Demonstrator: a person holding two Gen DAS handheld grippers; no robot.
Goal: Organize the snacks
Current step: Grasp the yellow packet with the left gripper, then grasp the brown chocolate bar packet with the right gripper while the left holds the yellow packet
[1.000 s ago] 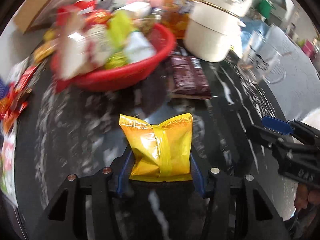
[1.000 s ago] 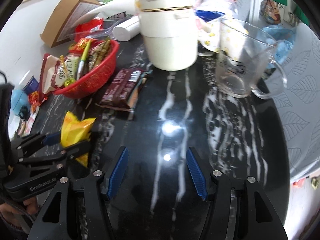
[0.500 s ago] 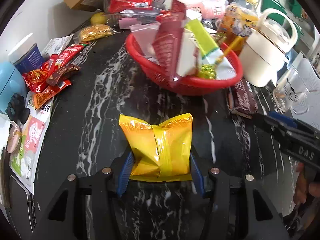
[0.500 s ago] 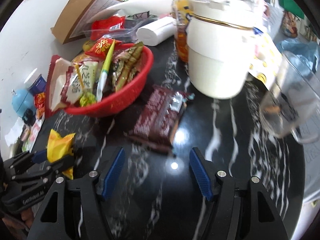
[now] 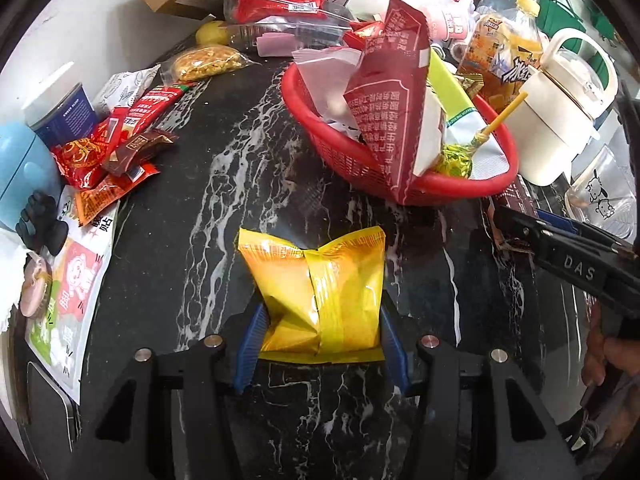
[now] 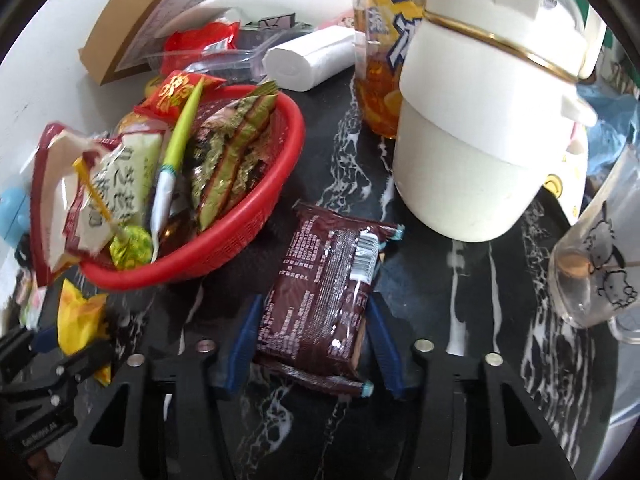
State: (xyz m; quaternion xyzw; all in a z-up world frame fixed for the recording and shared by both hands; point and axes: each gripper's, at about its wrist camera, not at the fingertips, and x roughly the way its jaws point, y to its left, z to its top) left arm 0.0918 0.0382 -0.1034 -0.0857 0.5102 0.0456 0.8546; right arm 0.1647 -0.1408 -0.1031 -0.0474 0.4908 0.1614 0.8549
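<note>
My left gripper (image 5: 320, 336) is shut on a yellow snack packet (image 5: 316, 292) and holds it over the black marble table, short of the red basket (image 5: 352, 160) full of snacks. The packet also shows in the right wrist view (image 6: 78, 316). My right gripper (image 6: 312, 336) is open, with its blue fingers on either side of a brown snack packet (image 6: 324, 300) that lies on the table beside the red basket (image 6: 240, 232). It also shows in the left wrist view (image 5: 560, 248).
A white lidded pot (image 6: 484, 136), a glass mug (image 6: 596, 264) and a drink bottle (image 6: 380, 60) stand to the right. Loose red and brown snack packets (image 5: 116, 152), a peanut bag (image 5: 204, 64), a blue figure (image 5: 20, 184) and a cardboard box (image 6: 148, 16) lie left and behind.
My right gripper has moved forward and left until its open fingers straddle the brown packet. My left gripper has swung left and drawn nearer the basket, still holding the yellow packet.
</note>
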